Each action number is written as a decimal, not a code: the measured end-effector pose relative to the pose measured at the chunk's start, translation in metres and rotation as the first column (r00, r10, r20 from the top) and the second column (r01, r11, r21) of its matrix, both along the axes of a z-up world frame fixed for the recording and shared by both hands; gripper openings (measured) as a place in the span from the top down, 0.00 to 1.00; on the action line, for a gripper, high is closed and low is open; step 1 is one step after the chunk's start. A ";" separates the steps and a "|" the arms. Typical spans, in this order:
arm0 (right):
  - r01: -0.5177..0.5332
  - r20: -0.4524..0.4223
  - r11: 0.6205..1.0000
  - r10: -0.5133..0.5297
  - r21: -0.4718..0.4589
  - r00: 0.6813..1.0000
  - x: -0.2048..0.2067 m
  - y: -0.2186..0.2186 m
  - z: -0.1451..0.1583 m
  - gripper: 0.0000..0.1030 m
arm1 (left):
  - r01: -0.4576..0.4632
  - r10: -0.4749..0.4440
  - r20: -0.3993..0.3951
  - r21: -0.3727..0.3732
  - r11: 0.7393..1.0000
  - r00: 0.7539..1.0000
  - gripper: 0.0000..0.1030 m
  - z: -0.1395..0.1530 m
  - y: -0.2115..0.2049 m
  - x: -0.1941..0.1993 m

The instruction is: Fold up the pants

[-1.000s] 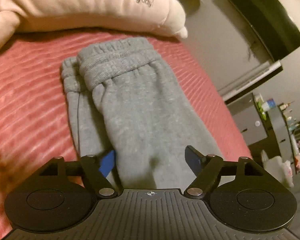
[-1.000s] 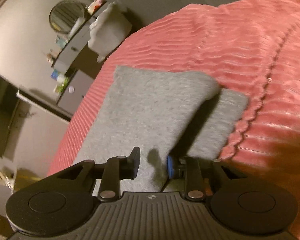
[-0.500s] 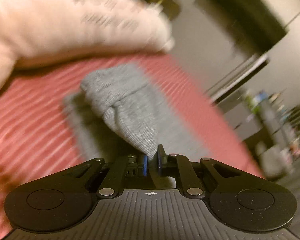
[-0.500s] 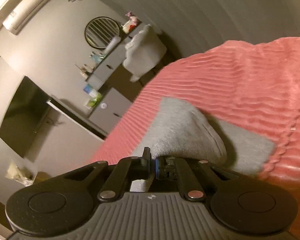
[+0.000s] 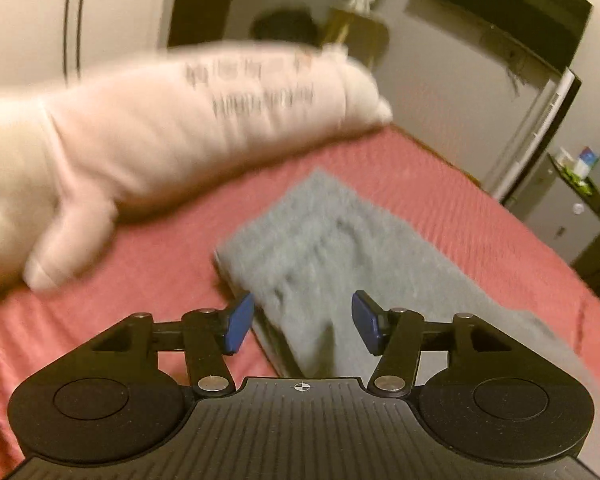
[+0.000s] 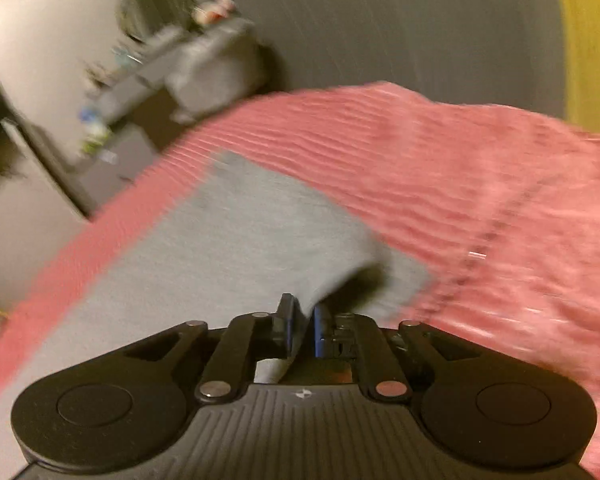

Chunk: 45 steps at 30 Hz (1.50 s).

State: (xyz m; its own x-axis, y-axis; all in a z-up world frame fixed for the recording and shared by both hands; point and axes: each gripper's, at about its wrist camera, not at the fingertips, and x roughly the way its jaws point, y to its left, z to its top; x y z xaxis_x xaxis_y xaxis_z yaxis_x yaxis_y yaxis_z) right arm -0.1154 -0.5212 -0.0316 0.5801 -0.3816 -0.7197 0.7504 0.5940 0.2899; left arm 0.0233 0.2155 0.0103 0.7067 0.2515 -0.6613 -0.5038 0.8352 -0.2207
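my left gripper (image 5: 303, 322) hangs wide apart above the folded grey pants (image 5: 340, 240), holding nothing. my right gripper (image 6: 302, 330) pinches a grey fabric edge; the pants (image 6: 220, 248) lie on the red bedspread (image 6: 460, 184).

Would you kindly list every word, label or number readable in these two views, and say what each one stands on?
Nothing can be read for certain in either view.
Plush pillow: two lines of dark print, too blurred by motion to read.
Bottles on the dresser: any labels too small to read.
Dresser items in the right wrist view: blurred, no legible text.
Grey pants, red bedspread: no print visible.
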 end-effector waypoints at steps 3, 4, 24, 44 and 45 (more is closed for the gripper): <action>0.073 -0.047 0.996 -0.076 -0.053 0.996 -0.010 0.001 0.000 0.80 | 0.049 -0.052 0.028 0.094 0.994 0.998 0.23 0.016 -0.019 -0.003; 0.080 -0.037 0.994 -0.083 -0.077 0.996 -0.012 0.004 0.005 0.80 | 0.082 -0.084 0.021 0.100 0.992 0.996 0.22 0.021 -0.024 -0.001; -0.206 0.171 0.962 0.176 0.180 0.970 0.019 0.024 -0.034 1.00 | 0.567 -0.525 -0.233 0.185 0.803 0.819 0.02 -0.078 -0.238 0.056; 0.152 0.361 0.903 -0.309 0.403 0.880 -0.065 -0.058 -0.031 0.58 | 0.488 -0.458 -0.202 0.141 0.861 0.866 0.00 -0.079 -0.232 0.061; 0.136 0.377 0.901 -0.304 0.413 0.875 -0.064 -0.057 -0.030 0.58 | 0.488 -0.457 -0.202 0.142 0.861 0.866 0.00 -0.079 -0.233 0.061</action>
State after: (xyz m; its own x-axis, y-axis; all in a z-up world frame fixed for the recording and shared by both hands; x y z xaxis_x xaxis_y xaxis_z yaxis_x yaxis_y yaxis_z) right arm -0.1791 -0.5778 -0.0614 0.7903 -0.2972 -0.5358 0.6024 0.2170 0.7682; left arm 0.0845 -0.0170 -0.0688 0.6627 0.0404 -0.7478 -0.0531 0.9986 0.0069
